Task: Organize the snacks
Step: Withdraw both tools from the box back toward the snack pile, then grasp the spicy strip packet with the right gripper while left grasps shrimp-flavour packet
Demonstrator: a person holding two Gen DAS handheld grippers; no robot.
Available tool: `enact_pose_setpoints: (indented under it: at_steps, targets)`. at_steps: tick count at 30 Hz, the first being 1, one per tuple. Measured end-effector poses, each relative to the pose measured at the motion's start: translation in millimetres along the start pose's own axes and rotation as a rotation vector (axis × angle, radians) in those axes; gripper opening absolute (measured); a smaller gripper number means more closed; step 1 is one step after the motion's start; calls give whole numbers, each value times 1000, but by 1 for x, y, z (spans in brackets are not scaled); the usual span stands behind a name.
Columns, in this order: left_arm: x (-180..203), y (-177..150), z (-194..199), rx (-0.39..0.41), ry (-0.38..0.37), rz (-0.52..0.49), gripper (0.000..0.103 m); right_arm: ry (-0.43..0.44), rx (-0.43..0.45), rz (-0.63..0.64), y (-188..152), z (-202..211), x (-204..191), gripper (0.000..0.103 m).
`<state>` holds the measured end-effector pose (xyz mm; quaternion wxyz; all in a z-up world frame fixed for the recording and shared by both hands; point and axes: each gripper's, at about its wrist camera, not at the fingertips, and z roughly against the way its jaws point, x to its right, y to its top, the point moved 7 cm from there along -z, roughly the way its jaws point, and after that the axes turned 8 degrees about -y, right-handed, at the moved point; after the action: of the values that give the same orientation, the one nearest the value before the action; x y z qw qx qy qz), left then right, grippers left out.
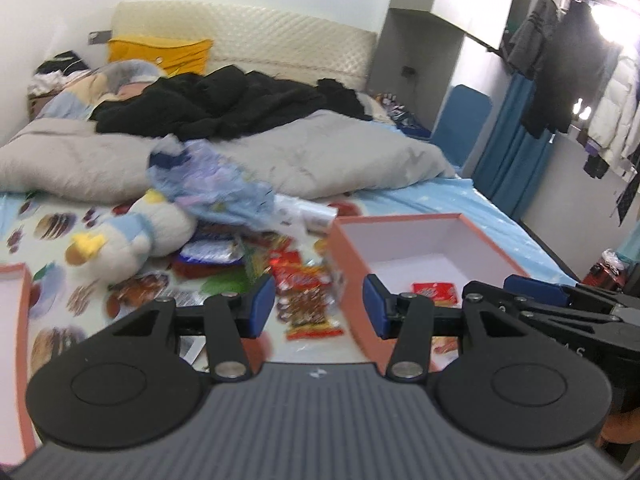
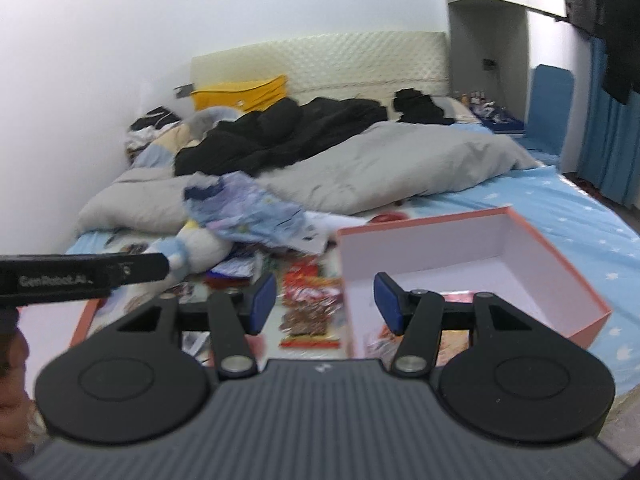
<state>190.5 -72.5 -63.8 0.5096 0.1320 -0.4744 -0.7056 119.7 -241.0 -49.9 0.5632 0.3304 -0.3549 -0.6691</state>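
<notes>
At the far left edge of the left wrist view lies a pink box lid (image 1: 18,320) on the bed (image 1: 460,200). Right of it, in the middle left of the frame, a white and blue plush toy (image 1: 136,232) rests beside a crumpled bluish plastic bag (image 1: 224,184). Below the bag, in the centre, the snack packets (image 1: 308,300) lie in a loose heap on the printed sheet, red and yellow ones nearest to the camera.

The left tongs (image 1: 319,306) are released: the two blue pads stand apart and nothing is between them; they hang above the packets and the near wall of the box. At the lower right stands the open pink box (image 1: 352,248), with one red packet (image 1: 435,293) on its white floor. The right tongs (image 1: 536,292) enter at the right edge, just beside the box.

In the right wrist view the right tongs (image 2: 325,303) are also released and empty, over the same heap (image 2: 308,304) and the left wall of the box (image 2: 560,256). Further packets in the box are blurred.
</notes>
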Motion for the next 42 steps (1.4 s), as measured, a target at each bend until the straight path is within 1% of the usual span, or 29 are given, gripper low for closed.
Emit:
enact_pose_setpoints:
  at_steps: [6,14,18,20,25,27,31,34,36,40,42]
  targets:
    - [-33,-33,11,-16,42,70,55,45,-39,57,-28,-4,-38,57]
    - [-68,-75,33,-42,95,137,55,90,-114,90,-71,-7,-74,57]
    - [-92,-90,31,-80,127,153,55,113,-122,93,-81,-9,-88,56]
    - [-104,-94,26,-96,143,159,58,112,-125,108,-84,-15,-93,56]
    - [-130,-94,6,-111,202,141,63,118,-145,130,-91,-38,-106,56]
    - [-140,-93,-4,-110,209,147,67,120,-147,145,-93,-48,-111,56]
    - [-167,-93,-33,-122,222,177,68,112,-155,194,-96,-78,-119,55]
    - [-188,-96,-62,-136,210,215,70,76,-147,229,-96,-106,-120,55]
    - [-202,-98,-81,-140,200,238,74,41,-144,245,-95,-128,-118,55]
    - [-223,-99,-115,-138,157,307,75,-3,-149,252,-94,-167,-114,55]
    - [-232,-97,-130,-133,149,330,83,-20,-157,248,-94,-186,-112,55]
